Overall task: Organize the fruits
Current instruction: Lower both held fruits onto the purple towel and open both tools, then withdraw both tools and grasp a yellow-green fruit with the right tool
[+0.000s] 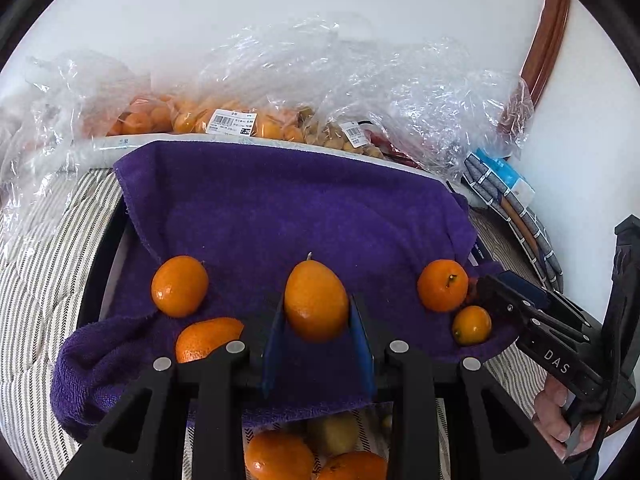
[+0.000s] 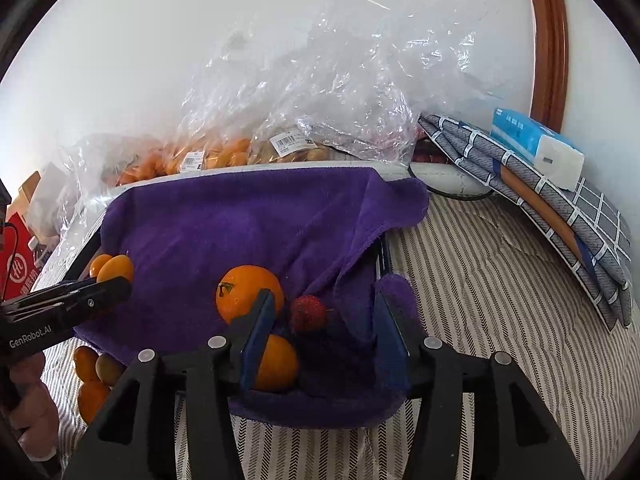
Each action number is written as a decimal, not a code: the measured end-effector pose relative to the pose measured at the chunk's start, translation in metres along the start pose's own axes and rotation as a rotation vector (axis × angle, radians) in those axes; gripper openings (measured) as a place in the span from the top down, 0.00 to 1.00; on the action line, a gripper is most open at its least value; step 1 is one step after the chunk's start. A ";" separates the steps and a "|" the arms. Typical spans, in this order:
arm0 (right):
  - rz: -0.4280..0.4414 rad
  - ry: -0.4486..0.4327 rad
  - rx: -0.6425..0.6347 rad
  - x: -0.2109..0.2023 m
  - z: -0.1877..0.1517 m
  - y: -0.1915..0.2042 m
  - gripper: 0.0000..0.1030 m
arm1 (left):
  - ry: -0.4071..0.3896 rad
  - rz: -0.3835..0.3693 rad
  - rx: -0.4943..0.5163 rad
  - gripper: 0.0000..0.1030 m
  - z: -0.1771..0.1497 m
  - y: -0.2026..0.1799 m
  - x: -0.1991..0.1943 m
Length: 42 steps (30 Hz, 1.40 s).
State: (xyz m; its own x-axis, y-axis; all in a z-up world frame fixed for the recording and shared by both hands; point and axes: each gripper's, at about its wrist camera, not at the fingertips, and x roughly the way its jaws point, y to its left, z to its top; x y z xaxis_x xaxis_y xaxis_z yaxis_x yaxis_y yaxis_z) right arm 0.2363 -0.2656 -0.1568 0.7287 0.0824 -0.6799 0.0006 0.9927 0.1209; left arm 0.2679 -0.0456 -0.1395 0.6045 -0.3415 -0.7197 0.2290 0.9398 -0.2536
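A purple towel (image 1: 280, 208) lines a dark tray (image 1: 96, 276). My left gripper (image 1: 318, 312) is shut on an oval orange kumquat (image 1: 316, 300) just above the towel. Other orange fruits lie on the towel: one at the left (image 1: 179, 286), one at the lower left (image 1: 206, 338), a mandarin (image 1: 442, 285) and a small kumquat (image 1: 471, 325) at the right. My right gripper (image 2: 324, 320) is open, its fingers astride a red lychee-like fruit (image 2: 308, 313) without touching it. The mandarin (image 2: 249, 294) and a kumquat (image 2: 278, 362) lie by its left finger.
Clear plastic bags (image 1: 240, 120) of orange and yellow fruit stand behind the tray against the white wall. Several loose fruits (image 1: 280, 456) lie on the striped cloth in front of the tray. A folded checked cloth (image 2: 560, 216) with a tissue pack (image 2: 536, 148) lies at the right.
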 end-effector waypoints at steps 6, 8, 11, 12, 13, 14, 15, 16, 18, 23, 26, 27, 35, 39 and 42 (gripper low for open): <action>-0.011 -0.023 0.001 -0.004 -0.002 0.001 0.50 | 0.009 -0.007 0.007 0.70 0.001 -0.001 0.001; -0.025 -0.036 0.000 -0.006 -0.002 0.001 0.50 | 0.005 -0.011 -0.001 0.69 0.001 0.001 0.000; -0.039 -0.043 -0.009 -0.006 -0.002 0.001 0.50 | -0.011 -0.023 -0.004 0.61 0.002 0.001 -0.004; -0.044 -0.044 -0.009 -0.007 -0.001 0.000 0.50 | -0.021 -0.027 -0.004 0.61 0.002 0.001 -0.007; -0.053 -0.048 -0.008 -0.009 0.000 -0.001 0.50 | -0.031 -0.029 -0.003 0.60 0.002 0.001 -0.009; -0.067 -0.052 -0.003 -0.011 0.000 -0.001 0.50 | -0.039 -0.030 -0.003 0.60 0.002 0.001 -0.010; -0.085 -0.057 0.006 -0.015 0.001 -0.001 0.50 | -0.045 -0.034 -0.004 0.60 0.002 0.001 -0.012; -0.094 -0.064 0.014 -0.019 0.001 -0.002 0.50 | -0.049 -0.038 -0.005 0.60 0.003 0.001 -0.013; -0.111 -0.081 0.033 -0.032 0.001 -0.002 0.50 | -0.060 -0.046 -0.006 0.60 0.003 0.001 -0.018; -0.134 -0.105 0.062 -0.064 -0.005 -0.001 0.50 | -0.113 -0.023 0.033 0.60 0.001 -0.007 -0.040; -0.113 -0.106 0.095 -0.081 -0.012 -0.003 0.50 | -0.108 -0.004 0.038 0.60 -0.002 -0.008 -0.050; -0.106 -0.101 0.100 -0.086 -0.015 -0.003 0.50 | -0.110 0.010 0.033 0.60 -0.004 -0.007 -0.054; -0.083 -0.065 0.126 -0.110 -0.035 0.005 0.50 | -0.077 0.088 -0.002 0.60 -0.033 0.015 -0.082; -0.057 -0.041 0.098 -0.113 -0.046 0.021 0.50 | -0.051 0.148 -0.042 0.54 -0.049 0.036 -0.093; -0.036 -0.019 0.071 -0.112 -0.056 0.036 0.52 | -0.053 0.169 -0.116 0.51 -0.062 0.057 -0.103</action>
State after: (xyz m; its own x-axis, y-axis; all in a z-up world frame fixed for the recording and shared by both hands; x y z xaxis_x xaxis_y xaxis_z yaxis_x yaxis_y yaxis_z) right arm 0.1169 -0.2339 -0.1168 0.7401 0.0442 -0.6710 0.0749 0.9862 0.1476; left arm 0.1714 0.0435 -0.1199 0.6667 -0.1765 -0.7241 0.0339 0.9777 -0.2072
